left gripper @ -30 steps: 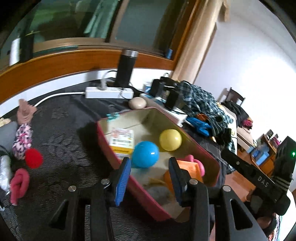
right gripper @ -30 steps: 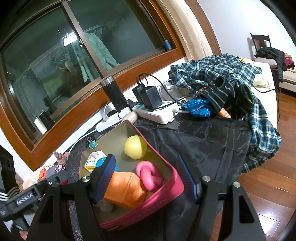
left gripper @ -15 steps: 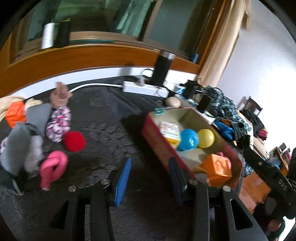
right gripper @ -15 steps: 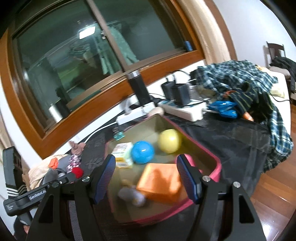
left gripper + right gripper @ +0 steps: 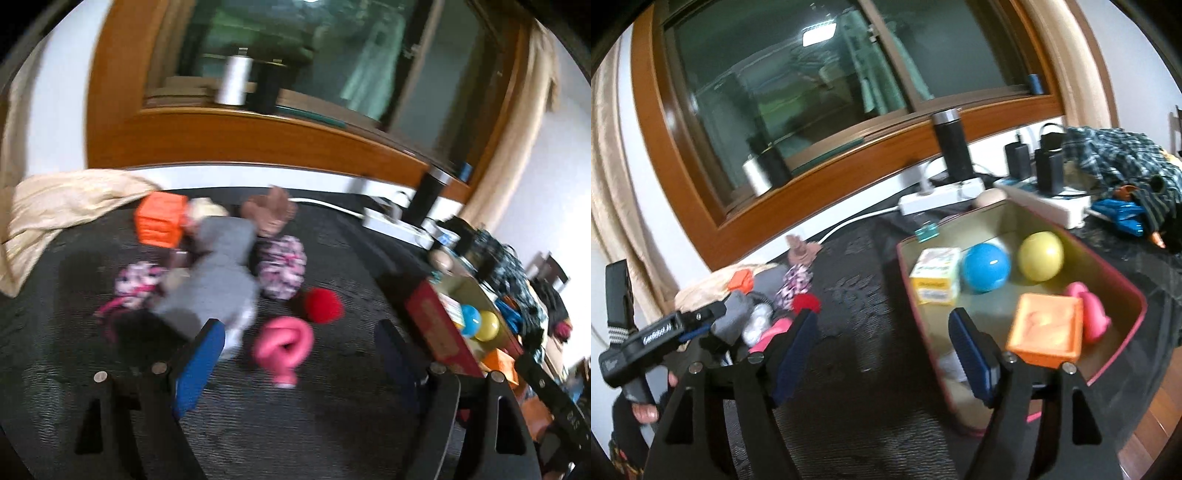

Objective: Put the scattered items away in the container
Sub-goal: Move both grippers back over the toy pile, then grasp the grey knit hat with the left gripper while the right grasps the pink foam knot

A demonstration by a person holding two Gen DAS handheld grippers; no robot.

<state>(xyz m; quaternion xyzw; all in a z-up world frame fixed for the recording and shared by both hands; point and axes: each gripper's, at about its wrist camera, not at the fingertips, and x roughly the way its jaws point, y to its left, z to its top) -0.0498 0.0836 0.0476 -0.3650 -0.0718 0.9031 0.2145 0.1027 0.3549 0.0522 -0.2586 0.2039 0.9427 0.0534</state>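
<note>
My left gripper (image 5: 299, 343) is open and empty, just short of a pink knotted toy (image 5: 284, 345) on the dark cloth. Beyond it lie a red pom-pom (image 5: 323, 305), a grey cloth (image 5: 218, 273), two pink-patterned bundles (image 5: 282, 266), an orange block (image 5: 159, 221) and a brown toy (image 5: 269, 212). The red-walled container (image 5: 1115, 280) sits to the right and holds a blue ball (image 5: 986, 267), a yellow ball (image 5: 1041, 255), a small carton (image 5: 936, 275), an orange cube (image 5: 1047, 332) and a pink toy (image 5: 1089, 314). My right gripper (image 5: 879, 341) is open and empty, at the container's near left corner.
A white power strip (image 5: 942, 194), a black flask (image 5: 951, 144), chargers (image 5: 1047, 166) and plaid clothes (image 5: 1115, 155) crowd the back right. A beige blanket (image 5: 55, 206) lies at the left edge. Behind runs a wooden window frame (image 5: 258, 136). A hand (image 5: 646, 410) holds the left tool.
The left gripper swung left from the container to the scattered toys, now facing the pink knotted toy. The right gripper drew back and turned left, off the container's inside.
</note>
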